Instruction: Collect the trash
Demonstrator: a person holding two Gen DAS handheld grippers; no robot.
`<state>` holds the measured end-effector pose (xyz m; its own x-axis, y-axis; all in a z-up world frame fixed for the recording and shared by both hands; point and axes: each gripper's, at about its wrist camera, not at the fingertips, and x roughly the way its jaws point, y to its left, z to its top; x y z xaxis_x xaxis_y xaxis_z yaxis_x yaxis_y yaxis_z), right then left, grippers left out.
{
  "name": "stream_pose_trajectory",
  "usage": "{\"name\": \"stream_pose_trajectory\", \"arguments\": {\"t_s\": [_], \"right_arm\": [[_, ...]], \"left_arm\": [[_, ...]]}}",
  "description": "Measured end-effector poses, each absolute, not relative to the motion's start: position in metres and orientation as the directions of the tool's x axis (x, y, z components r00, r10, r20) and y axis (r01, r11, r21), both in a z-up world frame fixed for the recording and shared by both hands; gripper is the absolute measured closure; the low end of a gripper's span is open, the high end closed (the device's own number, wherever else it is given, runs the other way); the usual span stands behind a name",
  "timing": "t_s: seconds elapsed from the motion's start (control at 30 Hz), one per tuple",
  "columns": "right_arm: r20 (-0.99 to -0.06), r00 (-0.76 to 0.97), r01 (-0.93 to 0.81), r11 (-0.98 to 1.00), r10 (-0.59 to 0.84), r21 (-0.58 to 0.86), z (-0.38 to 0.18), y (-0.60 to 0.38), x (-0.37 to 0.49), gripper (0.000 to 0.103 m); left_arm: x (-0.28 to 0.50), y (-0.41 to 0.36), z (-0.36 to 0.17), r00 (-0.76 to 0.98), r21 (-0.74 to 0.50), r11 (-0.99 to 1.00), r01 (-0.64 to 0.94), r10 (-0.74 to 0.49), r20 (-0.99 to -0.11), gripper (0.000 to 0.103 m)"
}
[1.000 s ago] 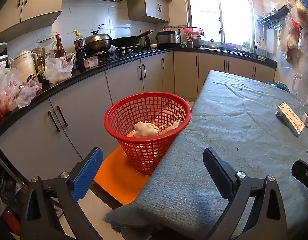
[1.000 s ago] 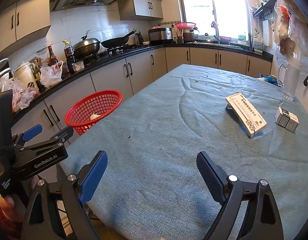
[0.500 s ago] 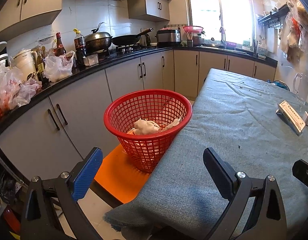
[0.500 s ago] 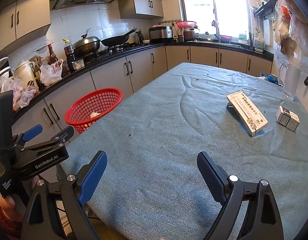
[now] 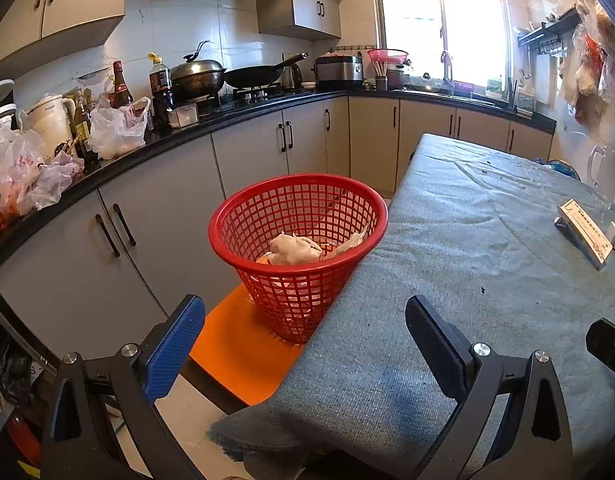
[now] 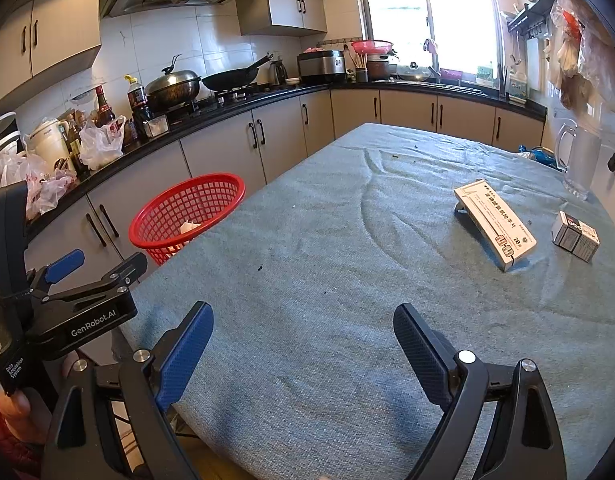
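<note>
A red mesh basket (image 5: 299,216) stands on an orange stool (image 5: 235,352) beside the table's left edge, with crumpled paper (image 5: 293,249) inside; it also shows in the right wrist view (image 6: 187,216). A long white box (image 6: 493,224) and a small box (image 6: 575,236) lie on the grey-blue tablecloth (image 6: 327,300) at the right; the long box also shows in the left wrist view (image 5: 585,232). My left gripper (image 5: 303,340) is open and empty near the table's front-left corner. My right gripper (image 6: 303,344) is open and empty over the table's near end.
A black counter (image 5: 227,120) with pots, bottles and plastic bags runs along the left and back. A clear jug (image 6: 581,160) and a blue item (image 6: 541,156) stand at the table's far right. Bags hang on the right wall.
Both grippers have shifted only slightly; the views have tilted a little. Both stay open and empty.
</note>
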<state>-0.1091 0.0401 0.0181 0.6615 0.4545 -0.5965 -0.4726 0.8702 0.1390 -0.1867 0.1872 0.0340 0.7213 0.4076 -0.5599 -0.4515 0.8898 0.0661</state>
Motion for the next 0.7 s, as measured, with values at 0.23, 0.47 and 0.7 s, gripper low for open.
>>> {"name": "stream_pose_trajectory", "arguments": {"t_s": [0.23, 0.47, 0.7], "right_arm": [[-0.600, 0.659, -0.473, 0.870, 0.454, 0.138, 0.0167, 0.0411, -0.1089, 0.009], [-0.602, 0.658, -0.473, 0.871, 0.452, 0.137, 0.0158, 0.0419, -0.1096, 0.009], [-0.603, 0.658, -0.473, 0.871, 0.451, 0.134, 0.0160, 0.0415, -0.1096, 0.008]], "left_arm": [[-0.1872, 0.1887, 0.0340, 0.721, 0.066, 0.890, -0.452, 0.407, -0.560, 0.003], [-0.1881, 0.1890, 0.0336, 0.721, 0.069, 0.890, -0.451, 0.409, -0.559, 0.003], [-0.1922, 0.1893, 0.0350, 0.722, 0.070, 0.889, -0.453, 0.411, -0.556, 0.003]]}}
